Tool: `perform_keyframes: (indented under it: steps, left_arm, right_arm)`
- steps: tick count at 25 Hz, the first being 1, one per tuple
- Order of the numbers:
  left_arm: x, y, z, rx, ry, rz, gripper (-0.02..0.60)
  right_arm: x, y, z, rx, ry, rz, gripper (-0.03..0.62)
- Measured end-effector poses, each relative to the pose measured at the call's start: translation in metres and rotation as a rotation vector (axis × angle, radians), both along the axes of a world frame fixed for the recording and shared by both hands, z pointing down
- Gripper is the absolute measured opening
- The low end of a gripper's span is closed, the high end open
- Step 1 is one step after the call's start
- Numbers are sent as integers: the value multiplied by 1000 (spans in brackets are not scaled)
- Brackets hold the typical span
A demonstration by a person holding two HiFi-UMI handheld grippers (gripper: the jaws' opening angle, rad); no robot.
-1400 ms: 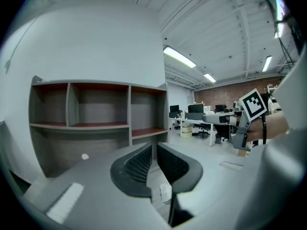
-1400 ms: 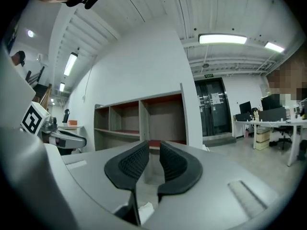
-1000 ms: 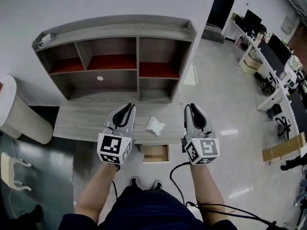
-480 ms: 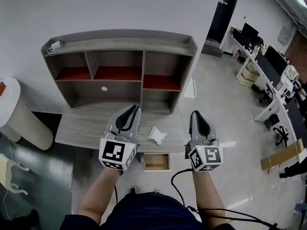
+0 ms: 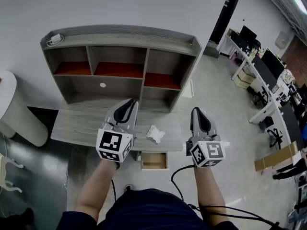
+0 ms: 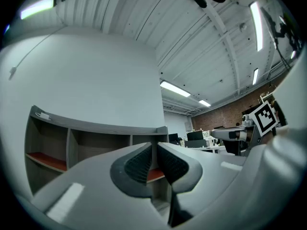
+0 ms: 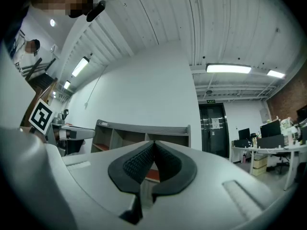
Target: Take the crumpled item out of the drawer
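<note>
- Step in hand: the crumpled item point(image 5: 155, 133) already lies on the desk point(image 5: 79, 128), between the two tools. It is out of the drawer point(image 5: 154, 162), which stands open just below the desk edge, so the task looks done.
- Next move: probably nothing more for the item — at most pushing the drawer in.
- Left tool point(image 5: 129, 103): jaws together, nothing between them, touching nothing.
- Right tool point(image 5: 198, 112): jaws have just been closing and now meet — empty too.

White wall point(image 5: 120, 4), glossy grey floor point(image 5: 216, 95), perhaps office desks point(image 5: 261, 66).
</note>
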State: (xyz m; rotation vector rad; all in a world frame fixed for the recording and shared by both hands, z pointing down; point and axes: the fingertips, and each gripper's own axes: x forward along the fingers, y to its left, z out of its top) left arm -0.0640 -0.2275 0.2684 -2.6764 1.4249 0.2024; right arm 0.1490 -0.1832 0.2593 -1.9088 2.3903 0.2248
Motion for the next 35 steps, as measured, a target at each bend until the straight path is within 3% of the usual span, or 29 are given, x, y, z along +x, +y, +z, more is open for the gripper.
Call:
perform_keyframes:
  steps: [17, 35]
  left_arm:
    - [-8, -22, 33, -88, 37, 8, 35]
    - [-13, -36, 43, -108, 39, 26, 35]
  right_arm:
    - [-1, -13, 20, -62, 5, 9, 6]
    - [-7, -23, 33, -98, 6, 27, 6]
